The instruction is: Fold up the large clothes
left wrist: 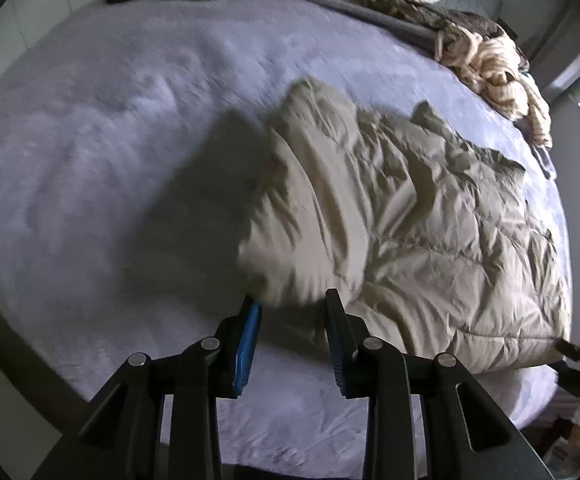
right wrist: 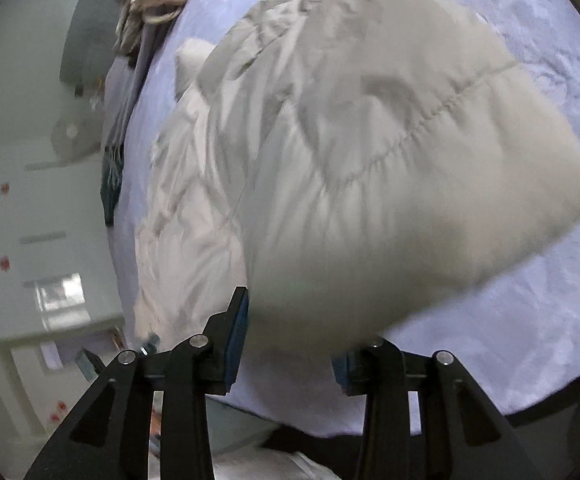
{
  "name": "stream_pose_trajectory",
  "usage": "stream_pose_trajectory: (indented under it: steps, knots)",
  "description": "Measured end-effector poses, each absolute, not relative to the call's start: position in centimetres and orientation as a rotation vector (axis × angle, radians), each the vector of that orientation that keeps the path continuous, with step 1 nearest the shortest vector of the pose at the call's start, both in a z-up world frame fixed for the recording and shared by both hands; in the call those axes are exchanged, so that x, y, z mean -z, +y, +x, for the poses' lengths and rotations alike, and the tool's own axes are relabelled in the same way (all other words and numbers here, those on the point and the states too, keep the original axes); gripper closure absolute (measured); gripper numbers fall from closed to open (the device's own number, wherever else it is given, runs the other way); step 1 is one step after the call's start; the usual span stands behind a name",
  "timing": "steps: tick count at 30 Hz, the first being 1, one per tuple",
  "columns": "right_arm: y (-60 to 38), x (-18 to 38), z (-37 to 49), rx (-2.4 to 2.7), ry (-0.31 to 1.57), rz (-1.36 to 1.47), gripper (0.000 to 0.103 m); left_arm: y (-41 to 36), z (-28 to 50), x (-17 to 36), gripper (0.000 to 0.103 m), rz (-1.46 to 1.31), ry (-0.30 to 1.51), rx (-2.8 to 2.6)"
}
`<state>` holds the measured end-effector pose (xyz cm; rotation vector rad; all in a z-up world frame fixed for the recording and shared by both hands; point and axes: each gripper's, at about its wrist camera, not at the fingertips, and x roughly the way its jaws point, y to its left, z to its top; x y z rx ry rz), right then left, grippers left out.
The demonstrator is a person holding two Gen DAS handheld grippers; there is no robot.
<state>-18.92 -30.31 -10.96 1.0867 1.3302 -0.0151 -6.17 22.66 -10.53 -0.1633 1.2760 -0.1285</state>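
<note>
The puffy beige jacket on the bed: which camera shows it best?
The left wrist view: the quilted beige jacket lies almost whole across the lavender bedspread. The right wrist view shows one blurred fold up close, filling most of the picture.

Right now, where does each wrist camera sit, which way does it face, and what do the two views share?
Left wrist: on the left gripper, angled steeply down at the bed and beige puffer coat; its own two fingers show, coat fabric at the tips.
Right wrist: on the right gripper, looking down at the lifted coat fold; its fingers show, one tip hidden by fabric.
Shared: coat, bed, cream yarn pile.
</note>
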Motion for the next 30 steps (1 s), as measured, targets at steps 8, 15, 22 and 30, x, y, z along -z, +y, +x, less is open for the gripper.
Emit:
stream_pose_trajectory:
  steps: [8,15,22,30]
  knots:
    - [-30.1,6.7,-18.4,-0.078,1.245,0.956,0.067,22.7,-3.6,11.0,0.069,-0.167,1.250,0.106]
    - [-32.3,9.4,-16.6,0.281,1.314,0.702,0.069,21.5,-2.7,17.9,0.069,-0.060,1.384,0.068]
    - [-34.0,13.3,-19.1,0.355,1.358,0.792,0.072,21.6,-2.8,18.1,0.069,-0.018,1.403,0.060]
    - [-33.9,10.8,-21.2,0.336,1.349,0.825,0.065,21.2,-3.8,15.3,0.069,-0.025,1.391,0.052]
